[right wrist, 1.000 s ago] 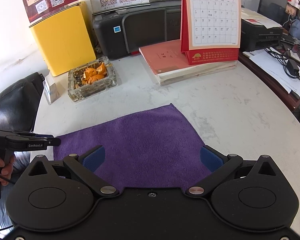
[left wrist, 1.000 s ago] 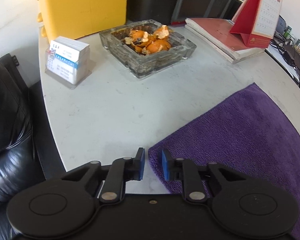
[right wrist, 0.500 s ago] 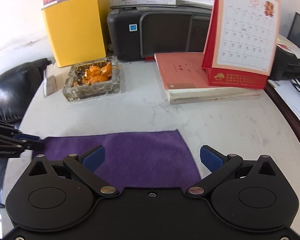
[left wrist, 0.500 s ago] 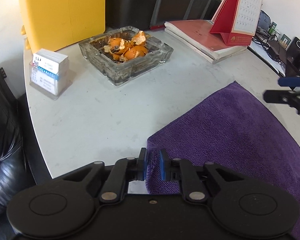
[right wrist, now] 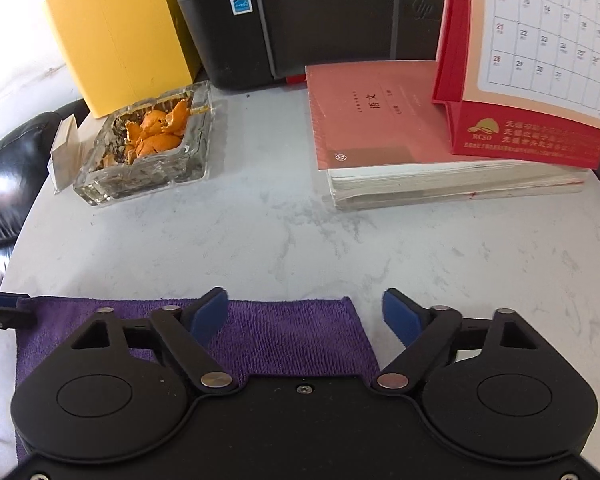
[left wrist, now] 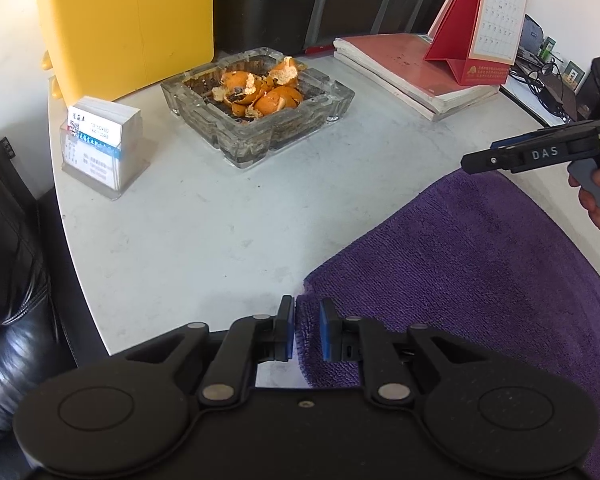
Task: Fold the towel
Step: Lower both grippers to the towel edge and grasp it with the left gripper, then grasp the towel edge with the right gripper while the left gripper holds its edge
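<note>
Towel (left wrist: 480,280): purple, lying flat and unfolded on the pale surface (left wrist: 220,220), near its front edge; no fold made yet.
Left gripper (left wrist: 307,330): fingers nearly shut on the towel's left far corner; the cloth edge sits between the blue pads. Same corner, same hold as a second ago.
Right gripper (right wrist: 306,316): a second ago it was above the middle of the towel; now it straddles the right far corner (right wrist: 346,304), one finger over the cloth, the other over bare surface. Its fingers have just been closing but are not yet pressing the cloth.
Meaning: judged from this, both far corners are nearly secured; once the right grip closes, the far edge can be lifted and carried towards the near edge.
Orientation: long axis runs left to right, parallel to the far edge between the two grippers.
Clearance: glass ashtray (right wrist: 148,152) and books (right wrist: 420,152) stand well beyond the far edge.
</note>
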Available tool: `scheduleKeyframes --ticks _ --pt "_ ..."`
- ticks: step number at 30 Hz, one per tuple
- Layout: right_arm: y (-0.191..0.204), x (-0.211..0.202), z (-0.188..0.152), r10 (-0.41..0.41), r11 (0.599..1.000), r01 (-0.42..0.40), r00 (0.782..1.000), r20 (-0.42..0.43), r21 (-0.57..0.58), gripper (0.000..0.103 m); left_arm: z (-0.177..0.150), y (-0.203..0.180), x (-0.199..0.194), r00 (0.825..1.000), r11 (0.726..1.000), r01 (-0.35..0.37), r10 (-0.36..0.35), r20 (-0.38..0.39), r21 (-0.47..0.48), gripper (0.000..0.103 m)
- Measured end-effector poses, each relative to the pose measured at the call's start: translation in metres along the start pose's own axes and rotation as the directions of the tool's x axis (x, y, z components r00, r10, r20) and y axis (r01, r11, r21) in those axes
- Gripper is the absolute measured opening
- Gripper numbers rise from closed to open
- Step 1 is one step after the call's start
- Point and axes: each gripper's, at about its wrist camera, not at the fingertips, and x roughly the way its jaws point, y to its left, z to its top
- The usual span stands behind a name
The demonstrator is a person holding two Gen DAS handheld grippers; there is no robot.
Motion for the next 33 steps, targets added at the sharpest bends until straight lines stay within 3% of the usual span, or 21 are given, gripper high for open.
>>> scheduleKeyframes --ticks 2,7,15,18,20,22,33 --pt "-0.001 0.005 -0.001 -0.001 1.0 0.001 1.0 -0.019 -0.016 0.074 0.0 0.0 0.001 1.0 1.0 0.001 -0.001 -0.001 0.004 0.012" --pt "0.001 0.007 -0.002 -0.003 0.998 0.002 1.0 -0.025 -0.057 0.074 0.0 0.0 0.004 1.0 1.0 0.002 -0.002 -0.004 0.006 0.012" --pt "0.008 0.005 -0.001 -0.011 0.99 0.005 0.999 -0.046 -0.139 0.052 0.0 -0.002 0.006 1.0 1.0 -0.005 0.005 -0.001 0.024 0.012" --pt "0.007 0.005 0.0 -0.005 0.99 -0.002 0.999 -0.046 -0.142 0.039 -0.001 -0.003 0.006 1.0 0.999 -0.009 0.009 0.002 0.031 0.012" --pt "0.007 0.004 0.001 0.005 0.99 -0.011 0.999 -0.048 -0.142 0.017 -0.001 -0.004 0.007 1.0 0.999 -0.009 0.009 0.004 0.033 0.012" --pt "0.007 0.003 0.001 0.011 0.989 -0.019 0.999 -0.051 -0.146 0.009 -0.001 -0.004 0.007 1.0 0.999 -0.01 0.01 0.007 0.038 0.012" --pt "0.002 -0.022 -0.003 0.047 0.993 -0.046 0.999 0.016 -0.105 0.009 -0.004 -0.01 -0.007 0.999 0.997 0.03 -0.033 0.036 0.068 0.012"
